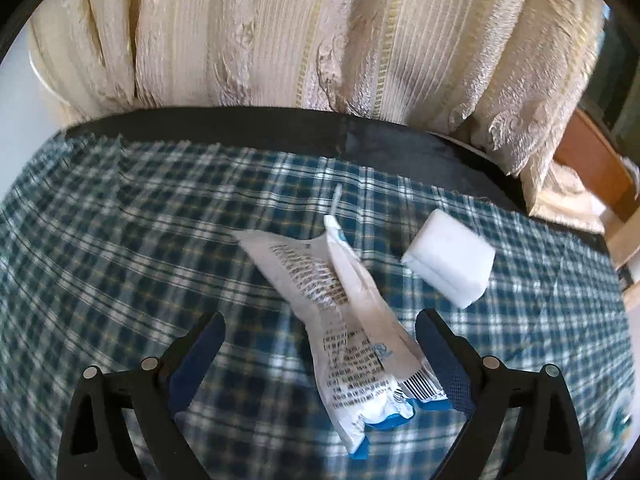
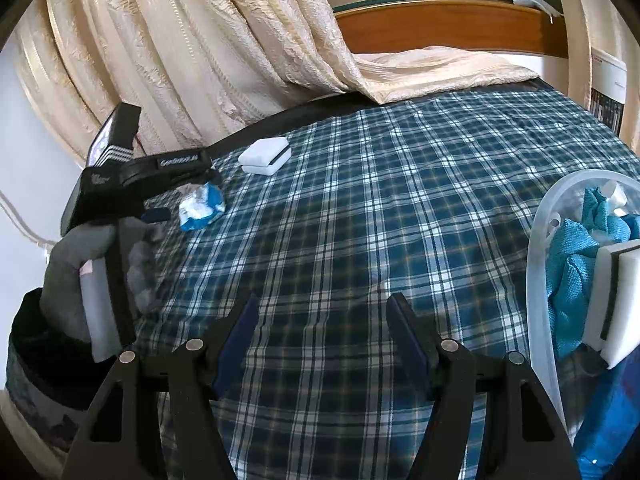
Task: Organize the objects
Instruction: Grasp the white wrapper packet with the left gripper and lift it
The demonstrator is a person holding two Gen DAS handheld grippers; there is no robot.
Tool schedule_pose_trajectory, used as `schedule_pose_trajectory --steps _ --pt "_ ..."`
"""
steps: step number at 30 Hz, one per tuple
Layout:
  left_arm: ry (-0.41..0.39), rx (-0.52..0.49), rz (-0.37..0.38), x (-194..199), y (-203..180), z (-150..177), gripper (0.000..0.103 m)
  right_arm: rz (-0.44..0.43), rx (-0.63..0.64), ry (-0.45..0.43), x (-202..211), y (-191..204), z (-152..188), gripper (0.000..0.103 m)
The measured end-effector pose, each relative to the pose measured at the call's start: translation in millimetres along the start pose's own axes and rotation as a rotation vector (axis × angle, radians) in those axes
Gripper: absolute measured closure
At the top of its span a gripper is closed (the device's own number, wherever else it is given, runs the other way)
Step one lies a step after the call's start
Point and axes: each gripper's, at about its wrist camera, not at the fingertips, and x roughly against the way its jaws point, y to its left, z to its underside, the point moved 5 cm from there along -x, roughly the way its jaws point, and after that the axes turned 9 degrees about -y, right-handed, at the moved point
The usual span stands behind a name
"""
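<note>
A crumpled white packet [image 1: 344, 320] with rows of small dark print, a barcode and a bright blue band at its torn end lies on the blue-and-white checked cloth [image 1: 140, 240], low in the middle of the left wrist view. It sits between the two black fingers of the left gripper [image 1: 320, 340], whose jaws stand wide apart; its lower right corner is just beside, perhaps touching, the right-hand pad, while the left-hand pad is clear of it. A thin white stick [image 1: 336, 200] pokes out beyond the packet's far tip. To the upper right of the packet, a little apart from it, rests a white sponge block [image 1: 448, 264], slightly tilted.

In the right wrist view the same packet [image 2: 202, 206] shows as a blue and silvery bundle at the middle left, under the nose of the left gripper [image 2: 188, 184], which a grey-gloved hand [image 2: 76, 276] holds by its handle. The sponge block [image 2: 264, 156] lies just beyond, showing a dark strip along one side.

The right gripper [image 2: 320, 320] hovers at the bottom of its frame over bare checked cloth [image 2: 360, 200], jaws apart with nothing between them. At the right edge stands a clear plastic basket [image 2: 536, 280] holding a teal cloth [image 2: 568, 280] and another white sponge [image 2: 616, 300]. Cream curtains [image 2: 180, 60] hang behind.
</note>
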Motion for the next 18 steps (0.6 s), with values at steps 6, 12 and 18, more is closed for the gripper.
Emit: schedule_pose_trajectory --steps 6,12,18 --pt "0.008 -0.015 -0.018 -1 11 5 0.005 -0.001 -0.001 -0.001 0 1 0 0.035" --pt "0.020 -0.019 0.007 -6 3 7 0.022 0.003 -0.001 0.000 -1 0 1 0.035" --pt "0.012 -0.048 0.008 -10 -4 9 0.050 0.007 -0.001 0.004 -3 -1 2 0.035"
